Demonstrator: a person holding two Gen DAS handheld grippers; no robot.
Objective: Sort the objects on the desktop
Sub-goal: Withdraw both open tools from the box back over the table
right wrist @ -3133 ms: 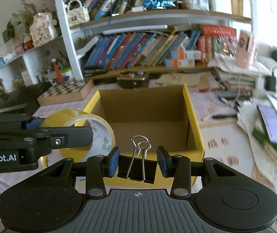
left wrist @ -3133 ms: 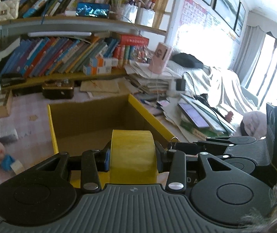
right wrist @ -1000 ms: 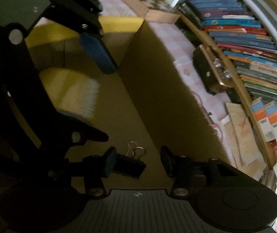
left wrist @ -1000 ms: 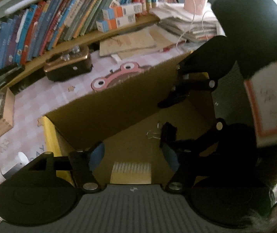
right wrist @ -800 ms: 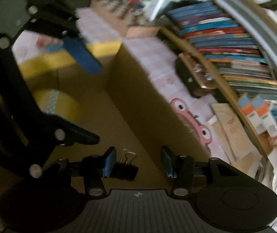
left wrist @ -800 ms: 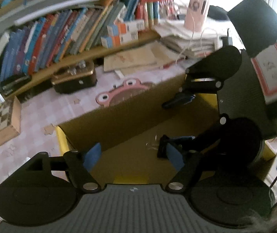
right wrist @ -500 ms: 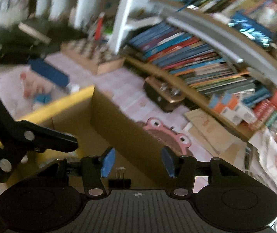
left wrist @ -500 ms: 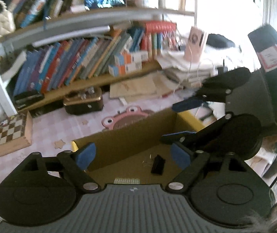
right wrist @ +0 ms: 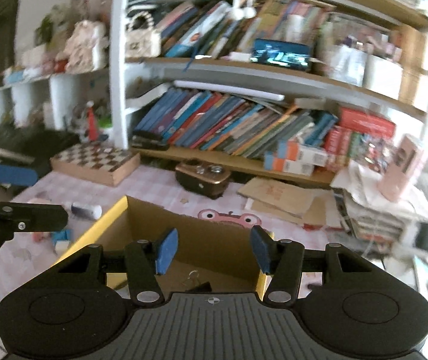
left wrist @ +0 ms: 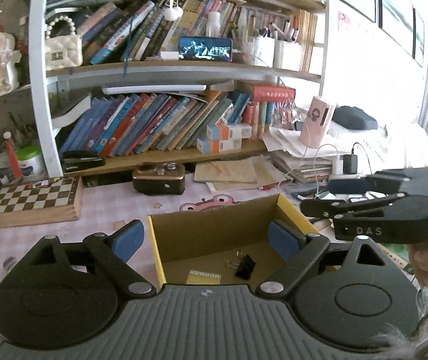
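Cluttered desk below bookshelves (left wrist: 166, 132), pink checked cloth, viewed from two handheld tongs.

Open cardboard box (left wrist: 288, 210) at centre, yellow-edged. Inside now: tape roll (left wrist: 203, 276), only its top edge showing at 6 o'clock on the box floor, and a black clip (left wrist: 245, 266) just beside it at 3 o'clock. Three seconds back, tape gripped in the left tongs and clip in the right; one second back, both tongs low inside the box; now both released, lifted clear and empty. Meaning for the task, as a judgement: two items sorted, hands free for the next.

Left gripper (left wrist: 205, 240) spread wide, nothing between the pads. Right gripper (right wrist: 211, 247) likewise spread wide, empty.

Left view only: tape edge, whole clip, right tongs at 3 o'clock. Right view, blurred: clip (right wrist: 197, 285) half hidden at 6 o'clock, tape unseen, but loose small items (right wrist: 85, 210) on the cloth at 9 o'clock of the box, likely next. Chessboard (left wrist: 37, 201) at 10 o'clock in both.
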